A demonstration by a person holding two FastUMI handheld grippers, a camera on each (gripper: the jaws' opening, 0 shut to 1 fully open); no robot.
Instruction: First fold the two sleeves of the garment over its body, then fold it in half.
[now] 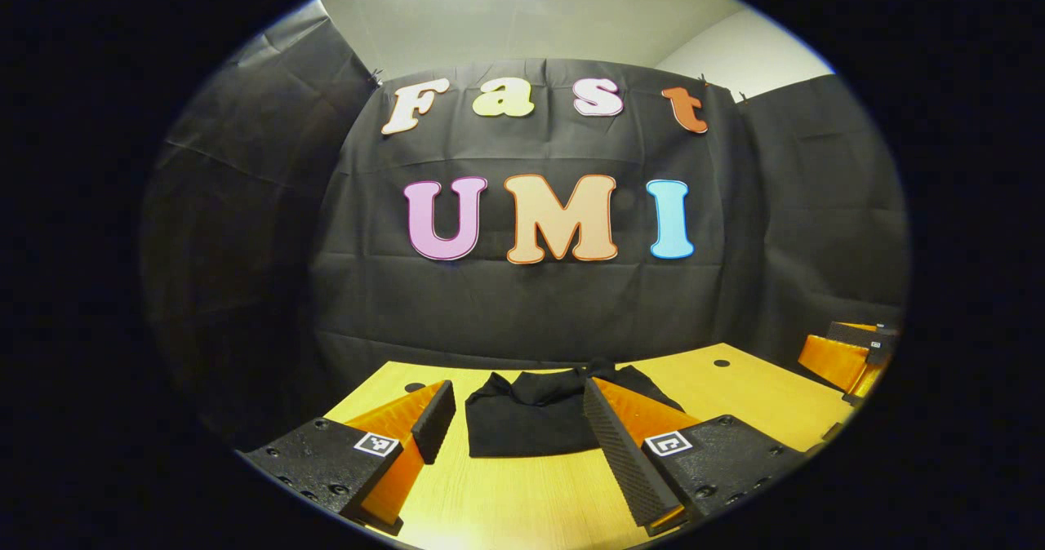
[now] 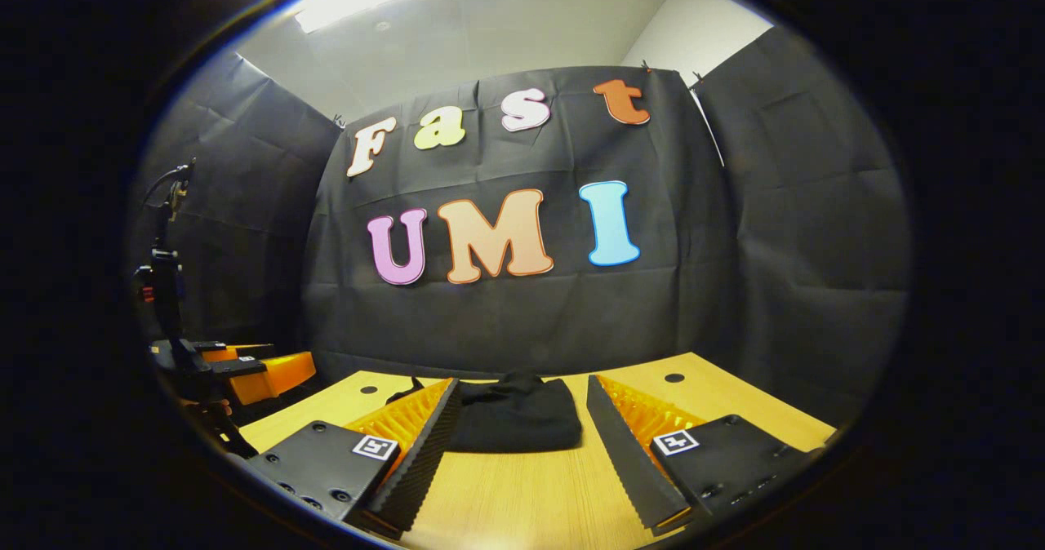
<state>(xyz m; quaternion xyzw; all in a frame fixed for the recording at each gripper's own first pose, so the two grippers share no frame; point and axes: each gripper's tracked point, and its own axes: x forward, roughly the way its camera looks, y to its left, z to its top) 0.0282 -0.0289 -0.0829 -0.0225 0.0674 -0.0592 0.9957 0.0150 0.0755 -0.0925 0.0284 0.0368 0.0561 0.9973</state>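
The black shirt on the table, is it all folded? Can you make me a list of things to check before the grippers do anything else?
1. Left gripper open and holding nothing: ok, its fingers stand apart in the left gripper view.
2. Right gripper open and holding nothing: ok, fingers apart in the right gripper view.
3. Both grippers off the garment: ok, it lies beyond the fingertips.
4. Sleeves folded over the body: cannot tell; the garment looks like a compact bundle with no sleeve sticking out, but its folds are too dark to read.
5. Folded in half: cannot tell for sure.
6. Garment fully on the table: ok.
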